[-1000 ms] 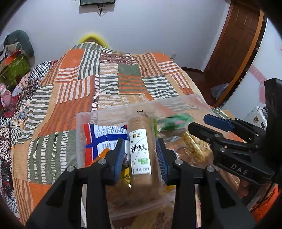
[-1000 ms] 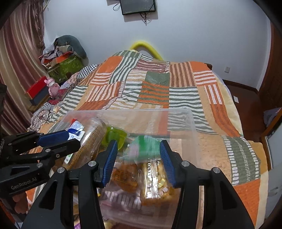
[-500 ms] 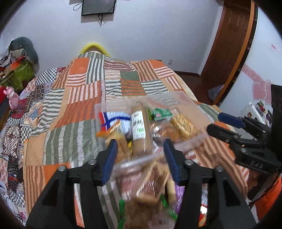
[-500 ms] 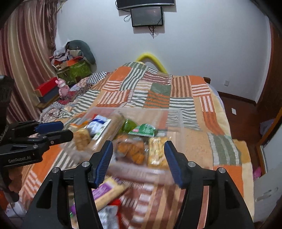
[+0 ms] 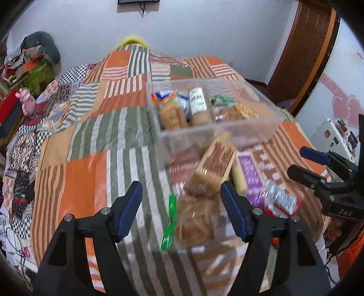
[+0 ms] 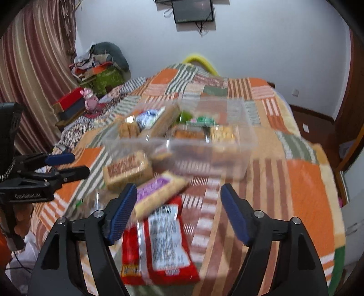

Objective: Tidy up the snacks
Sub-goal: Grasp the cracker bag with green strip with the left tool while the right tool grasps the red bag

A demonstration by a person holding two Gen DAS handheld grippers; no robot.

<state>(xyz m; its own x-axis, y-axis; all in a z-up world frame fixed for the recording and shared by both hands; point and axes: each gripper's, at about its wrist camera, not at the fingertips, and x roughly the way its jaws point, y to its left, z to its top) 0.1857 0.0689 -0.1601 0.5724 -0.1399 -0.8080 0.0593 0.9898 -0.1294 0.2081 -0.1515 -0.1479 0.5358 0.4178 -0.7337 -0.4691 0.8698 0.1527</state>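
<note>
A clear plastic bin [image 5: 218,131] [image 6: 204,159] holding several snack packs sits on the patchwork bed. Loose snacks lie in front of it: a brown biscuit pack [image 5: 213,161] [image 6: 127,169], a purple-labelled pack [image 5: 249,170] [image 6: 159,193], a red and white bag [image 6: 159,241] [image 5: 281,200] and a clear pack with a green tie [image 5: 193,220]. My left gripper [image 5: 182,209] is open and empty, above the clear pack. My right gripper [image 6: 178,211] is open and empty, above the red bag and the purple pack.
The striped quilt [image 5: 91,145] covers the bed. Clutter, a red box [image 6: 68,100] and a pink toy [image 6: 89,100] lie on the left. A wooden door [image 5: 302,45] is at the right. A screen [image 6: 193,10] hangs on the far wall.
Both grippers have pulled back from the bin and opened wider. The left released the biscuit tube into the bin. Loose snacks in front of the bin have come into view.
</note>
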